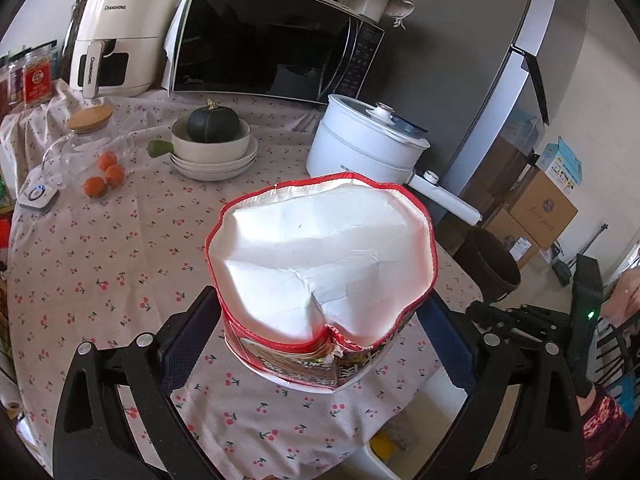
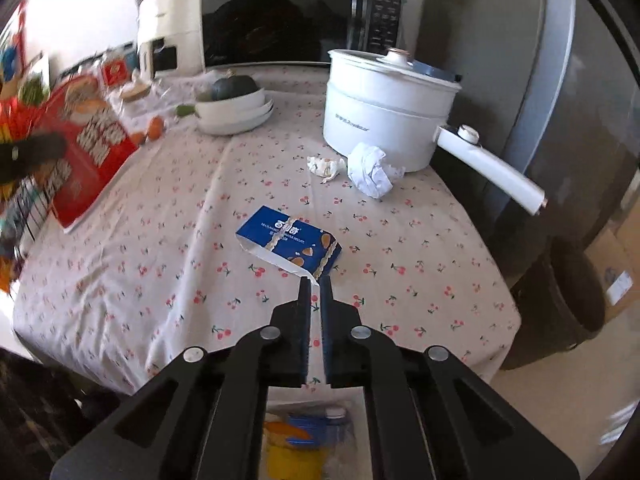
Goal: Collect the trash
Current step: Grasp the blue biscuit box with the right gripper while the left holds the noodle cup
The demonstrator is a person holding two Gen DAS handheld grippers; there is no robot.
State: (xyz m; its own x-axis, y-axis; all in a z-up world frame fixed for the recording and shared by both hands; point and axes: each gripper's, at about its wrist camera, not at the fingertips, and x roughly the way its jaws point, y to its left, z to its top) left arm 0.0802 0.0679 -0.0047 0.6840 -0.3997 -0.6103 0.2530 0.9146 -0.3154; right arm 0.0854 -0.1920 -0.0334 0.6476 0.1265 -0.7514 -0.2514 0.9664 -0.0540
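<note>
Clamped between both of my left gripper's [image 1: 320, 332] pads is a crumpled red instant-noodle cup [image 1: 320, 264], mouth turned up and towards the far side, its wall dented where the jaws squeeze it; I judge I hold it that way so that further scraps can go in, or just to carry it off to a bin. My right gripper [image 2: 315, 292] has its jaws nearly together with only a thin slit between them and nothing caught there, which I take as a hand free for its next pick. Just past its tips lies a flattened blue snack box [image 2: 290, 242] on the cherry-print tablecloth [image 2: 160, 280], the nearest trash to take. Farther on, a stained tissue wad [image 2: 326, 166] and a crumpled white paper [image 2: 372, 172] lie right by the white electric pot [image 2: 388, 108], the paper touching or nearly touching its wall. Behind all that stand stacked bowls with a dark squash [image 1: 214, 122], and the microwave [image 1: 272, 40] at the back.
</note>
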